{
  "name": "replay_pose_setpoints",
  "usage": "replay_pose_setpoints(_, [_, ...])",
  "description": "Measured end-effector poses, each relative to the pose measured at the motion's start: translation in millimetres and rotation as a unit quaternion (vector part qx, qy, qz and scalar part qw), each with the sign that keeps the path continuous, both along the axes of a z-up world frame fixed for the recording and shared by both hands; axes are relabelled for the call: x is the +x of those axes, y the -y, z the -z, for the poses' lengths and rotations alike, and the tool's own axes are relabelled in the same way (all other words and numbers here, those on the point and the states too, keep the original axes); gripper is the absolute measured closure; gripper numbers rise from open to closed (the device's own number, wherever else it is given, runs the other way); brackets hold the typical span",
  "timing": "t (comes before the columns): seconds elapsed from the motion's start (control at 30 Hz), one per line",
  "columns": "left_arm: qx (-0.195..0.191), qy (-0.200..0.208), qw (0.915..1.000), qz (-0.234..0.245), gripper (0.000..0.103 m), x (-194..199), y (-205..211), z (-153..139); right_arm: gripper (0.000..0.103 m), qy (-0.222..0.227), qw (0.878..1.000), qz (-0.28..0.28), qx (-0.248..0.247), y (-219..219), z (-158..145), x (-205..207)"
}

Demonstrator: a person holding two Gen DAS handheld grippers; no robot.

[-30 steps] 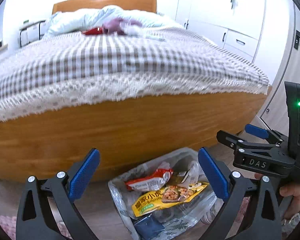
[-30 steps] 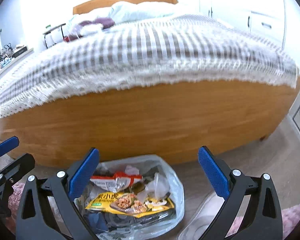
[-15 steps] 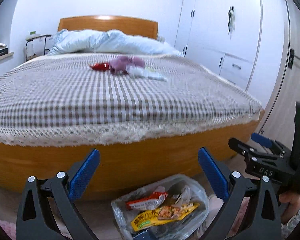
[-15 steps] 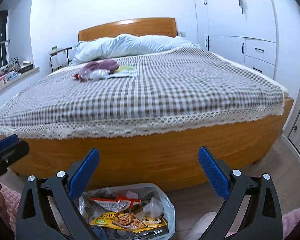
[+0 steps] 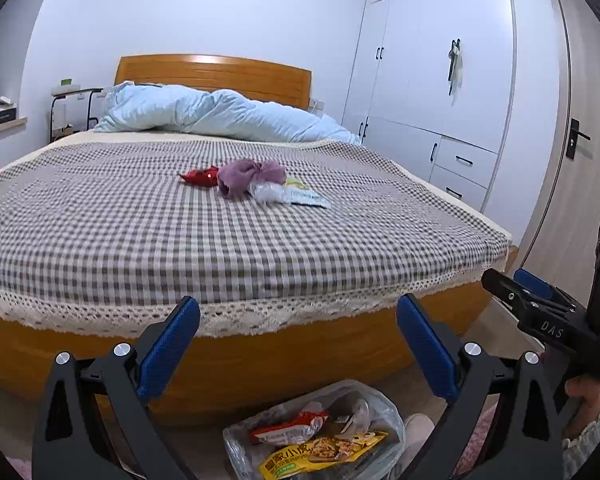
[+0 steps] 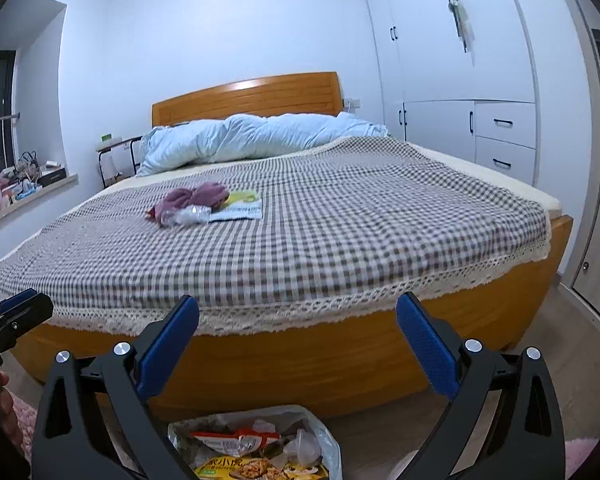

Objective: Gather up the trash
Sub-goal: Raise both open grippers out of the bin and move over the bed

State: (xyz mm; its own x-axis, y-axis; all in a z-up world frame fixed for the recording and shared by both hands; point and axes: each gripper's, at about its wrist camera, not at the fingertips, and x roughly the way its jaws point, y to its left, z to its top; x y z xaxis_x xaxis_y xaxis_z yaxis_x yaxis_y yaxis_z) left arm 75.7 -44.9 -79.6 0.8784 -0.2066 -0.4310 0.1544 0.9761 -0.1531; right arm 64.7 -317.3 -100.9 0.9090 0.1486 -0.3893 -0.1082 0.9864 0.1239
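Both grippers had risen since a second earlier: the bed's wooden side, which then filled both views, now sat low, and the whole top of the bed (image 5: 236,240) was in sight, while the clear trash bag (image 5: 320,436) had dropped to the bottom edge of each picture.

The left gripper (image 5: 298,344) was held at the foot of the bed with its blue-padded fingers (image 5: 168,348) spread wide apart and nothing between them. The right gripper (image 6: 298,344) was likewise at the foot of the bed, its fingers wide apart and empty; in the left wrist view it showed at the far right, beside the bed's foot corner, with a hand (image 5: 584,400) gripping its handle.

The bag stood open on the floor against the foot of the bed, below the grippers, holding a red wrapper and a yellow printed snack packet (its print was too small to read).

Near the middle of the bed's checked cover (image 6: 340,232), well short of the foot edge, lay a small cluster: a red wrapper (image 5: 200,176), a crumpled purple cloth (image 5: 248,174) touching it, a clear crinkled plastic piece (image 5: 266,192) just in front of the cloth, and a flat pale packet with yellow on it (image 6: 240,208) alongside. A pale blue duvet (image 5: 220,114) was bunched at the head of the bed against the wooden headboard (image 6: 248,96). White wardrobes (image 6: 460,80) stood to the bed's right.
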Motion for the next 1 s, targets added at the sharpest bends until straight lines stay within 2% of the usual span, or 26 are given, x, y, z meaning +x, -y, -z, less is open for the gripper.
replay_pose_setpoints(0.43, [0.004,0.017,0.9998,-0.013,0.008,35,-6,-12,0.008,0.031,0.999,-0.010,-0.017,-7,-11,33])
replay_pose_setpoints(0.73, [0.023,0.040,0.9986,-0.027,0.008,74,-16,-31,0.008,0.068,0.997,-0.030,-0.037,-19,-37,69])
replay_pose_setpoints(1.0, [0.010,0.049,0.9981,-0.035,0.008,107,-23,-41,0.008,0.097,0.994,-0.048,-0.034,-41,-56,106])
